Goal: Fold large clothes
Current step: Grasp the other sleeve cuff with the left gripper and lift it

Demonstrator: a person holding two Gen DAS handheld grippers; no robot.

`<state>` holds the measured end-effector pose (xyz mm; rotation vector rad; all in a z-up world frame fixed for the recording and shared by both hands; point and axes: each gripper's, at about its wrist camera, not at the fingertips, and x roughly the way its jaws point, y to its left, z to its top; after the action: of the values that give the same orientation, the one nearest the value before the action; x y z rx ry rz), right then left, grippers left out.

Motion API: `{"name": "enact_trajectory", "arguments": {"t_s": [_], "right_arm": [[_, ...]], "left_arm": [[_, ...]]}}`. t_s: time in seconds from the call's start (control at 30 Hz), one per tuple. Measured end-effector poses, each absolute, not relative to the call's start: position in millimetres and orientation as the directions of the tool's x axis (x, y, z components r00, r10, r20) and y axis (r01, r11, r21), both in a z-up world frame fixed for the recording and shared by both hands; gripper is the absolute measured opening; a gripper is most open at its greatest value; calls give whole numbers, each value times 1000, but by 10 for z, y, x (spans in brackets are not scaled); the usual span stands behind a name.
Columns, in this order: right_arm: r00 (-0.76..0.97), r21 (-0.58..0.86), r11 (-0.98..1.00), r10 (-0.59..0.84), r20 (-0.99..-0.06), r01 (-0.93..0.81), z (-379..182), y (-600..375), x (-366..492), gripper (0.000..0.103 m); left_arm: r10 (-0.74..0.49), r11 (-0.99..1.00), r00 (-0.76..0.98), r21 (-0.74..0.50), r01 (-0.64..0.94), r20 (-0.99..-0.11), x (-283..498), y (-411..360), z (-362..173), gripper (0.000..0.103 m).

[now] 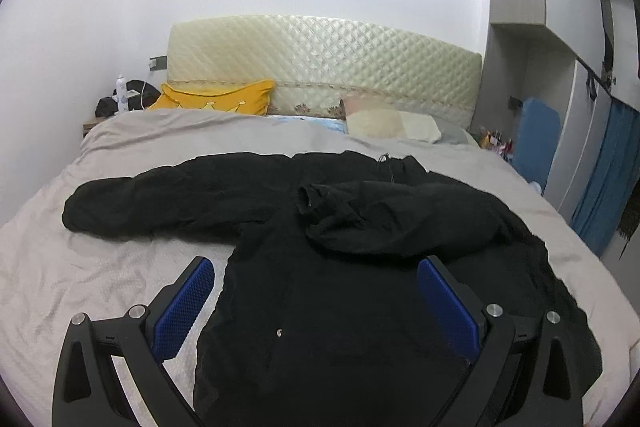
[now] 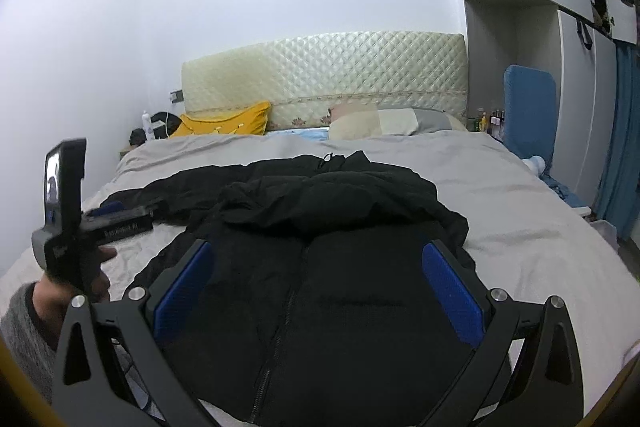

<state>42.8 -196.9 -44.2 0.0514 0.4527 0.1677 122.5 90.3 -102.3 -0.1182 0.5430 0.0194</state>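
the left gripper [image 1: 316, 291] hovers with jaws spread wide and holding nothing, over the near left edge of the black jacket [image 1: 360, 267]. the jacket lies flat on the grey bed [image 1: 100, 267], one sleeve stretched left, the other folded across its chest. the right gripper [image 2: 318, 281] hangs wide too and empty, above the zipper [image 2: 280, 327].

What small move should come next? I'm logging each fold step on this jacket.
Probably reach the left hand-held gripper to the left sleeve: it lies stretched out across the bed, while the right sleeve is already folded over the black jacket. Both grippers are open.
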Motion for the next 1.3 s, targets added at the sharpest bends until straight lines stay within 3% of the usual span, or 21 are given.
{"name": "enact_trajectory", "arguments": {"t_s": [0.37,0.63,0.8,0.97,1.3], "right_arm": [[896,151,986,134,-424,-76,-675,-2219,561,103],[893,181,982,136,-430,-62,-738,-2263,613,103],[903,174,984,115,-415,-45,-764,-2282,601,103],[894,165,986,101,-437,-31,-838,-2255,654,103],[867,136,991,77,-493,-10,-933,-2047,802,103]], "left_arm": [[-81,982,805,-185,-36,-587,1679,1331,-782,103],[41,998,836,-15,-58,-547,2056,1892,-99,103],[60,989,815,-77,-127,-577,2326,2602,99,103],[63,958,764,-175,-226,-643,2465,3426,-196,103],[-57,827,698,-425,-367,-714,2370,4847,-1431,103]]}}
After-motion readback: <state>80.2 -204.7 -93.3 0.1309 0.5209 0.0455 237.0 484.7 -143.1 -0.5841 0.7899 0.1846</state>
